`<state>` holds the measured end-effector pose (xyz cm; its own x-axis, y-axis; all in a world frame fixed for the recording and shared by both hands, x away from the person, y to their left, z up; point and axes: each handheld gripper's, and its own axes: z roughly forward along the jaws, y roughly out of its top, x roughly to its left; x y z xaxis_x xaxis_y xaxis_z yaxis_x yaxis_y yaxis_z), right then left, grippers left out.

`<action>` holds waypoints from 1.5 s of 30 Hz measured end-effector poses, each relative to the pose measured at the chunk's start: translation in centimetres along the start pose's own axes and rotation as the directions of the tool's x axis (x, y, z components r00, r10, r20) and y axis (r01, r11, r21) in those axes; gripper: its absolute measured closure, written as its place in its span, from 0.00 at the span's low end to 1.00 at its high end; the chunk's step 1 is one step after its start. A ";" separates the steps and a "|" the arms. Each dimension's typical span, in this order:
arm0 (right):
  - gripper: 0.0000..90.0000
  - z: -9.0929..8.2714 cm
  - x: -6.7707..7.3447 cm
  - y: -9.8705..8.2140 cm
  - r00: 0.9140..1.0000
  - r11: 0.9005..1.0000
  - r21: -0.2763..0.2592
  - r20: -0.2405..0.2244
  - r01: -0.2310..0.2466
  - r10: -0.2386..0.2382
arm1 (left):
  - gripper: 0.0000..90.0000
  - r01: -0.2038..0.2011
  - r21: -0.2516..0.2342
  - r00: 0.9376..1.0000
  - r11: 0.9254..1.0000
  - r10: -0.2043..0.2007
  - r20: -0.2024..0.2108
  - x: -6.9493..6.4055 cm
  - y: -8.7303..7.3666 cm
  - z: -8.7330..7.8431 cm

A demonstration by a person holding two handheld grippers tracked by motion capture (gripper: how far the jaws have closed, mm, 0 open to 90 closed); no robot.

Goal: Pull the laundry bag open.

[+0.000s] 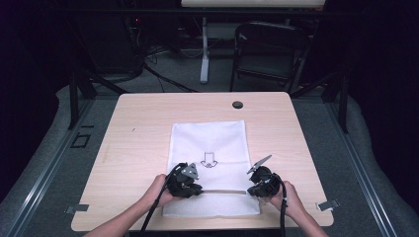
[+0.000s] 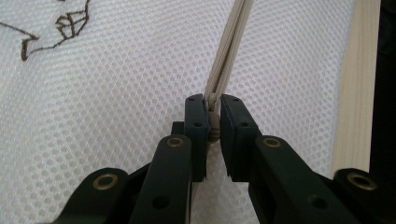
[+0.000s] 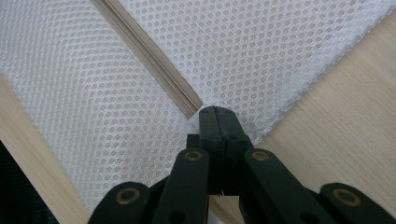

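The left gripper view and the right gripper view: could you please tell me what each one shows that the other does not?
Left gripper view alone: the left tool shut on the zipper pull, and a brown printed mark on the mesh.

Right gripper view alone: the right tool shut on the mesh at the zipper's end, beside the bag's edge.

Both: the white mesh bag, its beige zipper and the wooden table.
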<state>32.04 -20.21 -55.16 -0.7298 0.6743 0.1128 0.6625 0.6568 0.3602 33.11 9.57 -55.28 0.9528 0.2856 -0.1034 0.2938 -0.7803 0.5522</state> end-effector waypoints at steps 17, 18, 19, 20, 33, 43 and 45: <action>1.00 0.1 0.1 0.0 1.000 1.000 -0.008 0.005 0.000 0.000 | 0.91 -0.006 -0.002 1.000 1.000 0.006 -0.012 0.2 -0.8 -0.8; 1.00 0.1 0.1 0.0 1.000 1.000 -0.009 0.005 -0.001 0.001 | 0.91 -0.008 -0.002 1.000 1.000 0.008 -0.011 0.2 -0.8 -0.8; 1.00 0.1 0.2 0.0 1.000 1.000 -0.017 0.004 -0.007 0.007 | 0.91 -0.007 0.000 1.000 1.000 0.007 -0.012 0.2 -0.8 -0.7; 1.00 0.1 0.1 0.0 1.000 1.000 -0.008 0.005 -0.001 0.001 | 0.91 -0.009 0.003 1.000 1.000 0.009 -0.019 0.2 -0.9 -0.7; 1.00 0.1 0.0 0.0 1.000 1.000 -0.005 0.002 -0.007 0.007 | 0.91 0.013 0.000 1.000 1.000 -0.013 -0.010 0.7 -1.9 -1.6; 1.00 0.1 0.1 -0.1 1.000 1.000 -0.024 -0.007 -0.013 0.013 | 0.91 0.024 0.010 1.000 1.000 -0.024 -0.015 1.0 -2.7 -2.1; 1.00 0.1 0.1 -0.1 1.000 1.000 -0.026 -0.006 -0.015 0.015 | 0.91 0.023 0.005 1.000 1.000 -0.023 -0.010 1.0 -2.8 -2.2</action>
<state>31.91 -20.16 -55.30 -0.7210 0.6817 0.1241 0.6688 0.6378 0.3820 33.04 13.29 -55.15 0.9449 0.3091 -0.1077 0.3162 -0.7764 0.5451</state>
